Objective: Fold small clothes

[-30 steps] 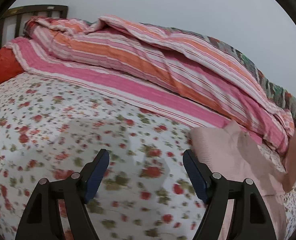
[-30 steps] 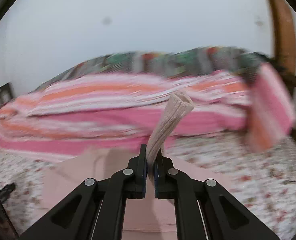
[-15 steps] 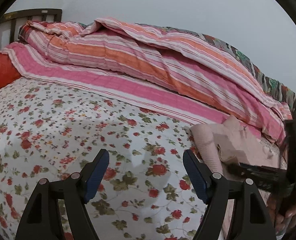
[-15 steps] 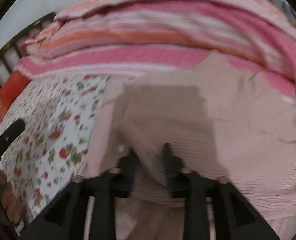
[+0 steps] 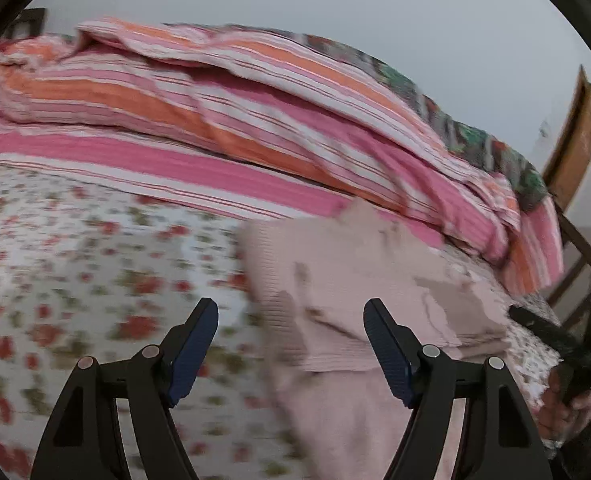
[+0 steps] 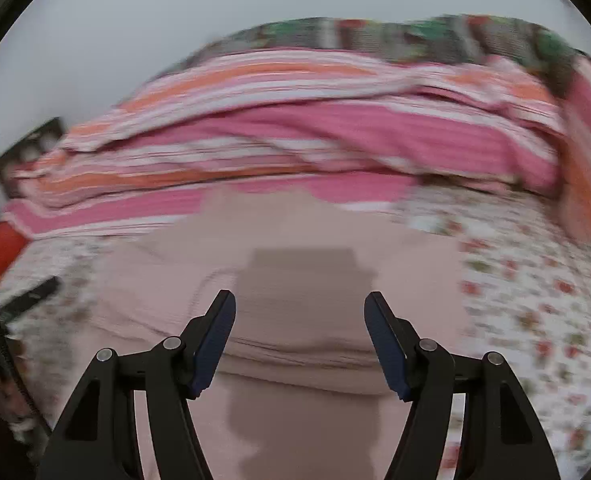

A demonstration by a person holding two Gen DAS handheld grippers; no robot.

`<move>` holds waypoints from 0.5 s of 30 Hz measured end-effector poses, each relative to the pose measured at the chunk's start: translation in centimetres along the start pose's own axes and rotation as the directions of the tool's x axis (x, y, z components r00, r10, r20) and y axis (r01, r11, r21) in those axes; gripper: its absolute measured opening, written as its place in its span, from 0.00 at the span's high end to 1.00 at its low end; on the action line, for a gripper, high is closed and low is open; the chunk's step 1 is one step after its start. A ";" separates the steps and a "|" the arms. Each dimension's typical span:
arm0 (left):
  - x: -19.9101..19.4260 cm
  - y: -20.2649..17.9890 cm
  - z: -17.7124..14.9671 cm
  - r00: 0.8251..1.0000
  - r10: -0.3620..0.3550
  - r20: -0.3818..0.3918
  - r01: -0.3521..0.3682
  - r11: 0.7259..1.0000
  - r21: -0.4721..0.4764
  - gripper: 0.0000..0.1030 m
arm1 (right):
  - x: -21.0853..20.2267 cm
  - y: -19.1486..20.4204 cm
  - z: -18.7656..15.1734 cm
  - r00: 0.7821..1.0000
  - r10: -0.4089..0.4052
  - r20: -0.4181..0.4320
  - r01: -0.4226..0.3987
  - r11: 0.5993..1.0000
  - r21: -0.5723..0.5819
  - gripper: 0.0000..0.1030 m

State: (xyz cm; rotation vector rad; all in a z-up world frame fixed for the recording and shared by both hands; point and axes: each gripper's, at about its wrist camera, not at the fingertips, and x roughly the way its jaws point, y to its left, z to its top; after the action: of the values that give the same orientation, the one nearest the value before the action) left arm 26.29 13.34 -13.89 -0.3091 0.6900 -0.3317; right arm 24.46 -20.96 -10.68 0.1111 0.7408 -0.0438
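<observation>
A pale pink ribbed garment [image 5: 355, 280] lies partly folded on the floral bedsheet [image 5: 75, 280]. My left gripper [image 5: 291, 344] is open and empty, just above the garment's left edge. In the right wrist view the same garment [image 6: 295, 280] lies flat with a folded layer across its near part. My right gripper [image 6: 299, 336] is open and empty right above it. The right gripper also shows at the right edge of the left wrist view [image 5: 555, 336], held in a hand.
A bunched pink, orange and white striped quilt [image 5: 255, 112] lies along the back of the bed, against the wall. A red pillow [image 6: 3, 248] is at the far left. A wooden bed frame [image 5: 575, 136] rises at the right.
My right gripper held a raised part of the garment, laid it down over the rest and opened. My left gripper stayed open and moved right, towards the garment.
</observation>
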 end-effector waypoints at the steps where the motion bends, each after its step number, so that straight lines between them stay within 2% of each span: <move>1: 0.5 -0.8 -0.1 1.000 -0.024 -0.012 0.024 1.000 0.011 0.29 | 0.2 -1.3 -0.4 0.998 -0.056 -0.009 0.056 0.998 0.000 0.36; 2: 0.9 -1.3 -0.1 0.999 -0.033 -0.022 0.033 0.999 0.018 0.30 | 0.4 -2.5 -0.9 0.993 -0.118 -0.021 0.119 0.993 0.003 0.36; 3: 1.6 -2.2 -0.1 0.999 -0.036 -0.037 0.037 0.999 0.026 0.35 | 0.7 -3.7 -1.4 0.988 -0.154 -0.030 0.155 0.988 0.016 0.36; 5: 2.9 -3.1 -0.1 0.996 -0.051 -0.069 0.051 0.999 -0.001 0.42 | 1.2 -5.6 -2.1 0.991 -0.117 -0.060 0.121 0.990 0.067 0.37; 6: 3.6 -3.2 -0.1 0.994 -0.051 -0.093 0.050 0.999 -0.021 0.42 | 1.3 -6.7 -2.5 0.994 -0.080 -0.072 0.088 0.991 0.105 0.37; 8: 5.0 -3.1 -0.4 0.990 -0.016 -0.142 0.008 0.998 -0.055 0.45 | 1.5 -8.0 -3.0 0.995 -0.052 -0.086 0.065 0.987 0.147 0.38; 10: 6.0 -2.5 -0.7 0.988 0.027 -0.155 -0.042 0.995 -0.095 0.46 | 2.1 -8.1 -3.7 0.993 -0.046 -0.107 0.062 0.986 0.153 0.39; 11: 6.4 -2.1 -0.8 0.985 0.047 -0.166 -0.068 0.990 -0.123 0.51 | 2.2 -8.3 -3.8 0.993 -0.039 -0.109 0.056 0.986 0.156 0.39; 13: 6.6 -1.6 -0.8 0.986 0.038 -0.165 -0.062 0.987 -0.146 0.52 | 2.1 -8.4 -4.3 0.994 -0.029 -0.102 0.046 0.985 0.166 0.39; 15: 6.6 -1.8 -1.0 0.984 0.042 -0.172 -0.063 0.990 -0.122 0.51 | 1.9 -8.6 -4.6 0.995 -0.019 -0.098 0.035 0.985 0.168 0.39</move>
State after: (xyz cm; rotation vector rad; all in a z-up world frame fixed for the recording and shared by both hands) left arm 30.11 8.93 -17.65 -0.3862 0.8871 -0.2657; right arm 22.12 -28.95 -16.10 0.2673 0.8338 -0.1287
